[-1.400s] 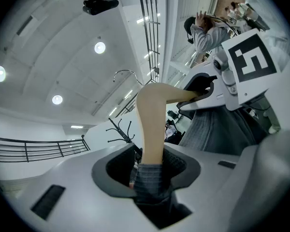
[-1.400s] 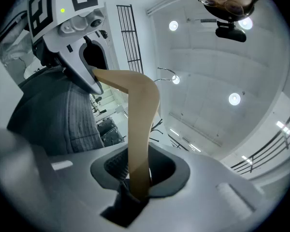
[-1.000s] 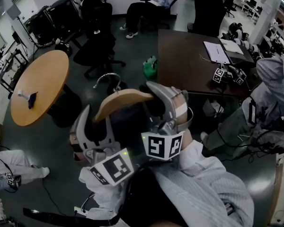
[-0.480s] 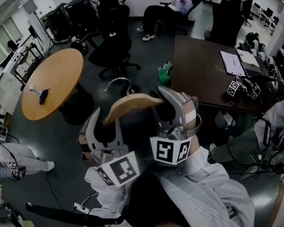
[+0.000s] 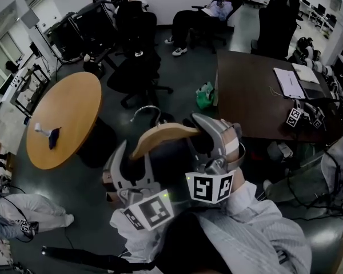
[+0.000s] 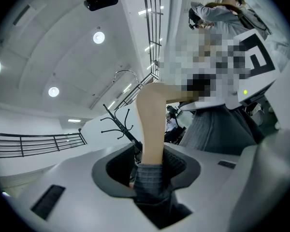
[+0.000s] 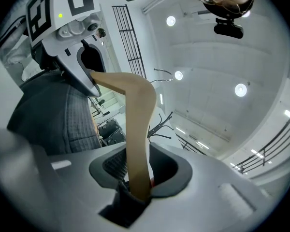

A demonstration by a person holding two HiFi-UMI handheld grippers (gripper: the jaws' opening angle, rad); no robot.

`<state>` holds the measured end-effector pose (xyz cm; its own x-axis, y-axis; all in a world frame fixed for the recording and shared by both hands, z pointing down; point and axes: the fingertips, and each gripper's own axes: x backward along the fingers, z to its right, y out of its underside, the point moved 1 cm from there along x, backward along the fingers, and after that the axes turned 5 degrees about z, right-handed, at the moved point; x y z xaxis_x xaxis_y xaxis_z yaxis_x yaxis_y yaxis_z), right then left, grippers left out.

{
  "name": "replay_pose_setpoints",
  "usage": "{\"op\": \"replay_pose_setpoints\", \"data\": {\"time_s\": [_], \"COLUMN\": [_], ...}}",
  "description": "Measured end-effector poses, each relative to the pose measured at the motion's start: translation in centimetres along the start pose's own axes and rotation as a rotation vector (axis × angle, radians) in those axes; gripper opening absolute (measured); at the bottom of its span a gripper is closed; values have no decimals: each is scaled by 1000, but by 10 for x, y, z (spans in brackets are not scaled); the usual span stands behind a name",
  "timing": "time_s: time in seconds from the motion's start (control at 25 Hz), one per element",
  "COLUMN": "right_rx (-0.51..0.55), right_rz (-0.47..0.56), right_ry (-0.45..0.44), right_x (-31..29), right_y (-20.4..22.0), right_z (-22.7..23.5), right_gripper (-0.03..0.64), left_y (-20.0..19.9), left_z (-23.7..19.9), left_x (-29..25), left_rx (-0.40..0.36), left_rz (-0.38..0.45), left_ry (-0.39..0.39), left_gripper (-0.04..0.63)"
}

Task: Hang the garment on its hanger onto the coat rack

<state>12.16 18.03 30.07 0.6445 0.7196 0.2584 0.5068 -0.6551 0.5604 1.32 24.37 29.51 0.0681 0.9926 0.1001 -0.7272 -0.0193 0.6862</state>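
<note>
Coat rack (image 6: 117, 124) stands well off. The garment (image 7: 53, 120) hangs on the wooden hanger (image 5: 160, 135), held up with the left gripper (image 5: 128, 167) and right gripper (image 5: 214, 138) each pinching one hanger arm. Looks like the carry step to me; next up is getting the hook (image 5: 146, 108) over a peg.

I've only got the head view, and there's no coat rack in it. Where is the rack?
Observer: The left gripper view shows a black coat rack beyond the hanger, apart from it.
Operator: Is the left claw's hold good?
Observer: The left claw pinches one wooden arm, with the grey garment caught in too.
Operator: And the right?
Observer: The right claw grips the hanger's other arm.
</note>
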Motion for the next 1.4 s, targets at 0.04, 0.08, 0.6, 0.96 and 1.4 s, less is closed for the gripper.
{"op": "replay_pose_setpoints", "data": {"time_s": [0.04,0.08,0.6,0.96,1.4], "right_rx": [6,12,32,30,43], "right_rz": [-3,-6,-111,-113,3], "right_ry": [6,14,72,56,43], "right_x": [-16,-33,-199,-315,-473], "right_y": [1,2,42,102,163], "right_z": [-3,-5,-35,-52,-12], "right_gripper": [104,104,104,104,104], "left_y": [8,16,100,154,164], "left_z": [-8,-15,-71,-81,-117], "left_x": [-13,-27,-186,-305,-462], "left_rx": [2,3,10,20,7], "left_rz": [8,17,114,88,69], "left_ry": [2,4,95,99,-11], "left_gripper": [144,144,144,144,144]}}
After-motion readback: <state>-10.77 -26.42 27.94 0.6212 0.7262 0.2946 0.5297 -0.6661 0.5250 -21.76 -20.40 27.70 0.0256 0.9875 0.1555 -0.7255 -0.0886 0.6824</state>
